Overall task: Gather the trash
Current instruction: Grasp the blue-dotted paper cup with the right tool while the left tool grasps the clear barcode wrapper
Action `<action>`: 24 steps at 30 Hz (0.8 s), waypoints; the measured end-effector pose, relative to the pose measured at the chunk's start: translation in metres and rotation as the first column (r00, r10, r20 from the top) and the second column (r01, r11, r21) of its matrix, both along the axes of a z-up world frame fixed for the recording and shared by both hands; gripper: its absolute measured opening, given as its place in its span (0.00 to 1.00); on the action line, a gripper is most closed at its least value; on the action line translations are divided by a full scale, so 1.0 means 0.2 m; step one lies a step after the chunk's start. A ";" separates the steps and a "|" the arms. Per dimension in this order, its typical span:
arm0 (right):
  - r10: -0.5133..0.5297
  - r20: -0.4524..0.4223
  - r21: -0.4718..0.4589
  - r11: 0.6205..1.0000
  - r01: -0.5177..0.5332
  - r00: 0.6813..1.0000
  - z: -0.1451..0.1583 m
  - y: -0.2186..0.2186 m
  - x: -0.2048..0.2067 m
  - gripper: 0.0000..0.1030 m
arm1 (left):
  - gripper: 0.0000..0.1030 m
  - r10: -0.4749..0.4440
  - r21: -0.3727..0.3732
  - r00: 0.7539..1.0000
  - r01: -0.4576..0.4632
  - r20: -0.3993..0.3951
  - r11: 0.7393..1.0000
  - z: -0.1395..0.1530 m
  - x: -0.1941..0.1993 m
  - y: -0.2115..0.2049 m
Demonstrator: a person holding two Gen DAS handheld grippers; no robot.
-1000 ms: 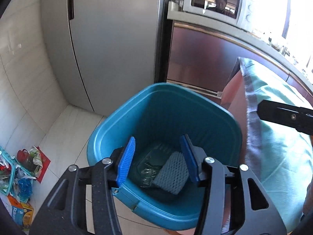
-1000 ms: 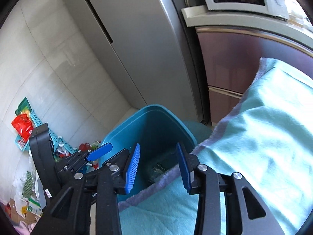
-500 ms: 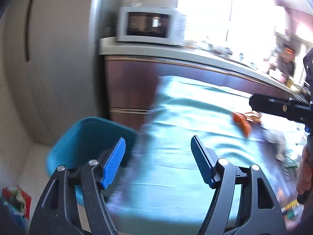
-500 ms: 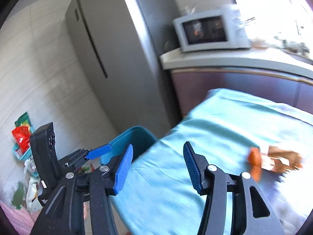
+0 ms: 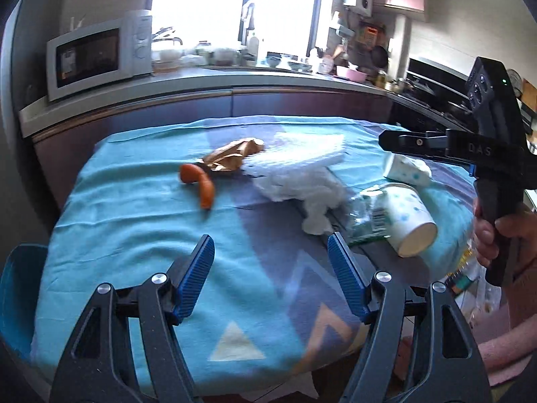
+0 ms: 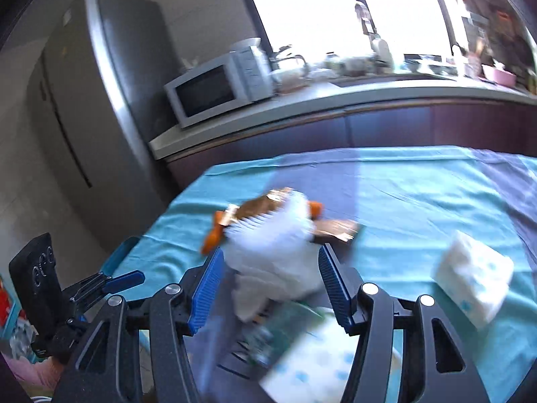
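Observation:
Trash lies on a table under a teal cloth [image 5: 141, 221]: an orange peel [image 5: 201, 181], a brown paper wrapper [image 5: 231, 156], a crumpled white plastic bag [image 5: 302, 184], a green packet [image 5: 365, 218], a tipped dotted paper cup [image 5: 409, 221] and a second flattened cup [image 5: 407, 169]. My left gripper [image 5: 271, 278] is open and empty above the cloth's near part. My right gripper [image 6: 268, 285] is open, hovering with the white bag [image 6: 272, 245] seen between its fingers; the dotted cup [image 6: 312, 366] and green packet [image 6: 278, 329] lie below it. The teal bin [image 5: 16, 288] peeks out at the left.
A kitchen counter [image 5: 188, 80] with a microwave [image 5: 97, 53] runs behind the table. A grey fridge [image 6: 97, 107] stands at the left. The flattened cup [image 6: 473, 278] lies at the right of the cloth. A person's hand [image 5: 496, 235] holds the right gripper's handle.
Both grippers have swung away from the teal bin and up over the table. The trash on the cloth has come into view, and the right gripper now hovers over the white bag.

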State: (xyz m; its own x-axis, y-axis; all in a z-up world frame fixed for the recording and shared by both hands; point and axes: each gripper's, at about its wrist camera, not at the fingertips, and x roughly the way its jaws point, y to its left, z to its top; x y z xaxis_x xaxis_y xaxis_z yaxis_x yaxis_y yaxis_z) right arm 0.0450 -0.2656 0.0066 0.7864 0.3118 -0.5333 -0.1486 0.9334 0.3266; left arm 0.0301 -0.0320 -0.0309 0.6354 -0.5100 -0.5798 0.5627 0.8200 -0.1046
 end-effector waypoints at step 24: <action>0.023 -0.015 -0.177 0.984 -0.025 1.000 -0.26 0.03 -0.26 0.79 | 0.25 -0.171 0.180 0.982 0.184 -0.082 0.966 -0.22 0.09 -0.54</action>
State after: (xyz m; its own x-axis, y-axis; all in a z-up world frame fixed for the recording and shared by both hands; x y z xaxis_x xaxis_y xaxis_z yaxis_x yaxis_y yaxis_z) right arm -0.0065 -0.2606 -0.0445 0.7727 0.2301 -0.5916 -0.1684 0.9729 0.1584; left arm 0.0475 -0.1408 -0.0744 0.5017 -0.4906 -0.7125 0.6981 0.7160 -0.0014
